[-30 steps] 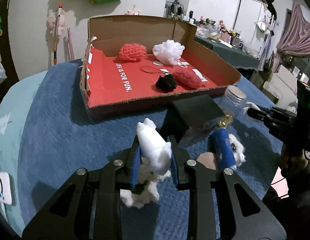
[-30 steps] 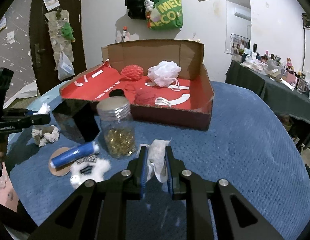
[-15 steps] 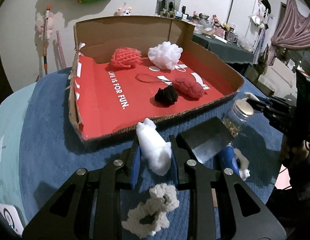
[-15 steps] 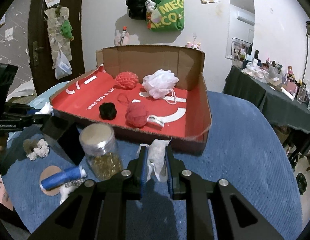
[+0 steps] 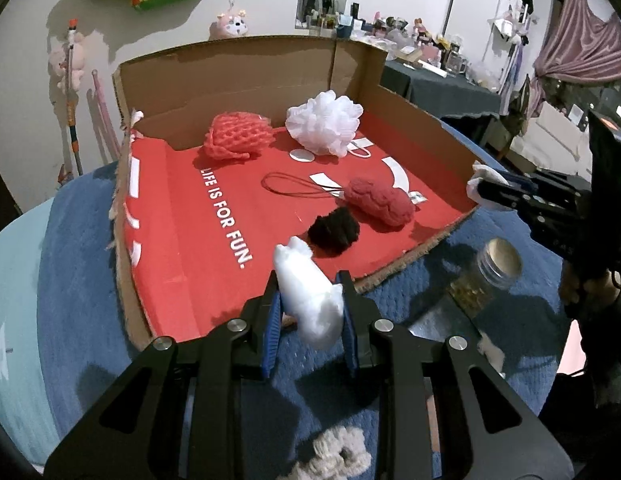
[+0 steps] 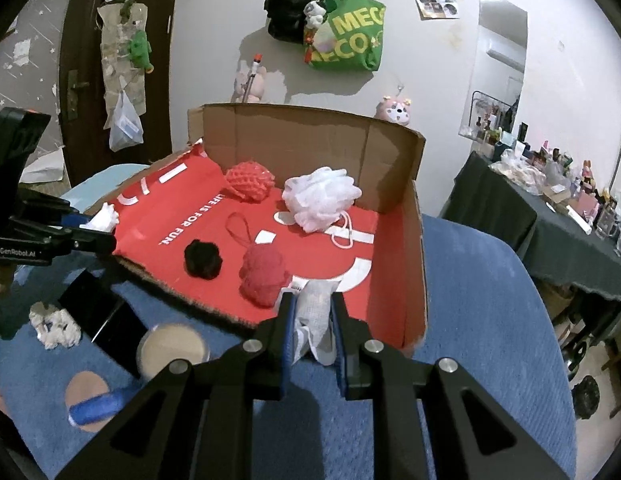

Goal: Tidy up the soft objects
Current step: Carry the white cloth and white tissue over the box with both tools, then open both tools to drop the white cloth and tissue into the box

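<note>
My left gripper (image 5: 308,304) is shut on a white foam lump (image 5: 306,292), held above the near edge of the open cardboard box (image 5: 238,72) with a red floor. My right gripper (image 6: 312,324) is shut on a white mesh cloth (image 6: 316,316), over the box's near right rim. Inside the box lie a red net ball (image 5: 236,136), a white bath pouf (image 5: 324,122), a red scrubby with a loop (image 5: 380,200) and a black pom (image 5: 334,230). A cream knitted scrunchie (image 5: 330,456) lies on the blue cover below my left gripper.
A glass jar with a metal lid (image 6: 172,354), a black box (image 6: 102,316), a blue tube on a round coaster (image 6: 96,404) and a white fluffy item (image 6: 54,326) lie on the blue cover (image 6: 470,320) before the box. A cluttered dark table (image 6: 550,208) stands at right.
Both grippers rose and moved forward toward the box with their objects still held. The scrunchie, jar and black box dropped lower in view.
</note>
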`<control>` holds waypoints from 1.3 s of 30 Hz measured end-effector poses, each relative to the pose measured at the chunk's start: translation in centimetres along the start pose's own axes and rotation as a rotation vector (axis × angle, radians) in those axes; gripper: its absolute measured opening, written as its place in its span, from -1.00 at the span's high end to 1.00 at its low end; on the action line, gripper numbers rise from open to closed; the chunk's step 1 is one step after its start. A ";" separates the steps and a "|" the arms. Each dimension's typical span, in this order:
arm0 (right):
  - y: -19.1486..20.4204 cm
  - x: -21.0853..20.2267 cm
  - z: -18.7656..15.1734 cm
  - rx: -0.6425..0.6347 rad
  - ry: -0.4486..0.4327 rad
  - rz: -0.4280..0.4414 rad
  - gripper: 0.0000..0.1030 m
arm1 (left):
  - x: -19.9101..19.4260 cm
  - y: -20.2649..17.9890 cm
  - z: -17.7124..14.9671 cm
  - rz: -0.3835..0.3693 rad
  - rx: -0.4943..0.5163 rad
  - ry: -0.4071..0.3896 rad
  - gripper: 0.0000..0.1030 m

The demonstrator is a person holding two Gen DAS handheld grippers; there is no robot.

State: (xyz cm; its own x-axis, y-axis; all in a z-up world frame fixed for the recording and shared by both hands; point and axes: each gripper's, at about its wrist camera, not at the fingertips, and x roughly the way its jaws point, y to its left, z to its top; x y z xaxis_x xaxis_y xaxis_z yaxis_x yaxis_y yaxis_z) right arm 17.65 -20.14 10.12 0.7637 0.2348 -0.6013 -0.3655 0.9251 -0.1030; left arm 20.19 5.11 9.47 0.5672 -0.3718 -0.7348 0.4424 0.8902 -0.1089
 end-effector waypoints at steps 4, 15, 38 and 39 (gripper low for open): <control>-0.3 2.0 1.0 -0.017 0.044 -0.009 0.65 | 1.3 0.5 1.2 -0.006 -0.003 0.030 0.53; -0.5 6.8 2.6 -0.077 0.192 -0.053 0.64 | 5.5 1.5 2.9 -0.004 0.006 0.149 0.53; -0.2 9.3 2.1 -0.139 0.300 -0.076 0.60 | 8.6 3.0 3.3 0.038 0.010 0.235 0.50; -0.2 9.3 2.1 -0.138 0.300 -0.074 0.57 | 8.6 3.0 3.3 0.038 0.009 0.230 0.49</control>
State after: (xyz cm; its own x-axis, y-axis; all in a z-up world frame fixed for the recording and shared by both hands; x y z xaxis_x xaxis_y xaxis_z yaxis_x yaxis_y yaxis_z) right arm 25.97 -17.55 6.23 0.6078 0.0515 -0.7924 -0.3994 0.8823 -0.2490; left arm 28.71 3.71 5.07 0.4109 -0.2672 -0.8716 0.4303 0.8997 -0.0730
